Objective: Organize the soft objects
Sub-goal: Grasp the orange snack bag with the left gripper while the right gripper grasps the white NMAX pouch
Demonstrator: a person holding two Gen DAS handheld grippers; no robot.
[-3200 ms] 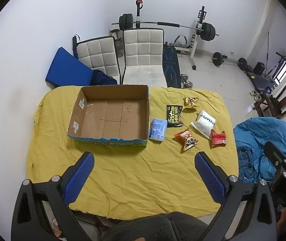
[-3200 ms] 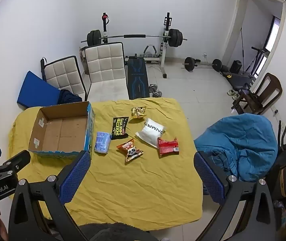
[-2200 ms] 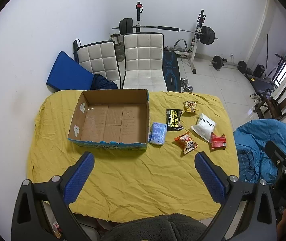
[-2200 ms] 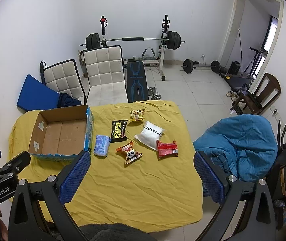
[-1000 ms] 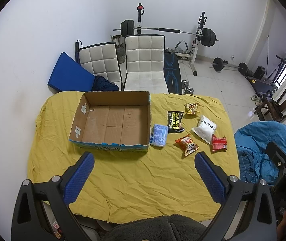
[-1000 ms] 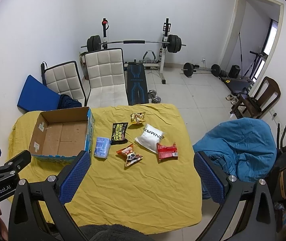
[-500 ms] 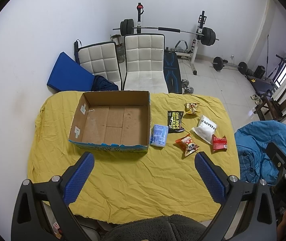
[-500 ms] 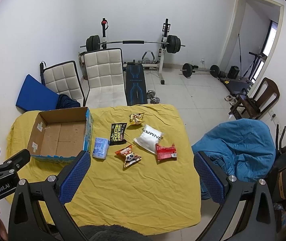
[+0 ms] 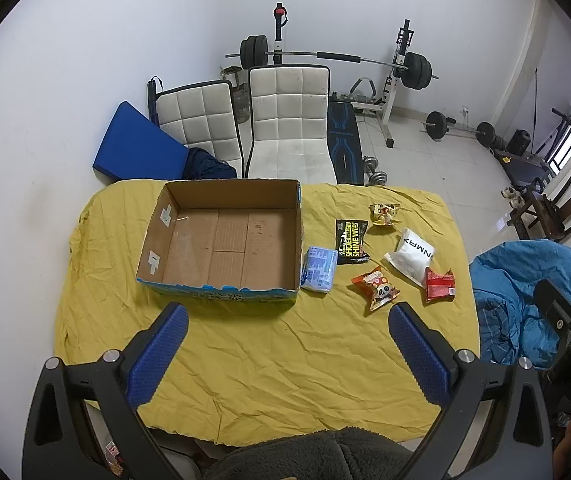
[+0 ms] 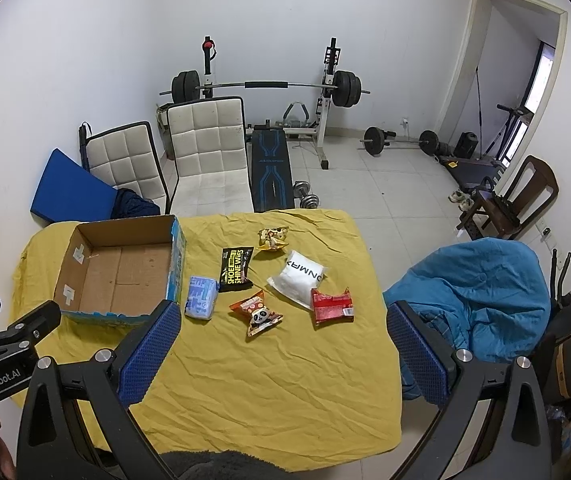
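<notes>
An empty cardboard box (image 9: 221, 240) (image 10: 119, 270) sits on the left of a table with a yellow cloth (image 9: 269, 360) (image 10: 269, 376). To its right lie several soft packets: a light blue pack (image 9: 318, 269) (image 10: 202, 297), a black shoe wipes pack (image 9: 351, 241) (image 10: 236, 269), a panda snack (image 9: 377, 293) (image 10: 257, 312), a white pouch (image 9: 412, 255) (image 10: 298, 278), a red packet (image 9: 439, 284) (image 10: 331, 305) and a yellow snack (image 9: 383, 213) (image 10: 271, 238). My left gripper (image 9: 285, 320) and right gripper (image 10: 281, 320) are open and empty, high above the table's near side.
Two white chairs (image 9: 289, 120) and a blue mat (image 9: 137, 148) stand behind the table, with a weight bench (image 10: 269, 168) and barbell rack beyond. A blue beanbag (image 10: 481, 300) sits right of the table. A wooden chair (image 10: 525, 196) is far right.
Both grippers have risen and pulled back slightly, so the table looks a bit smaller and farther. Nothing on the table has moved.
</notes>
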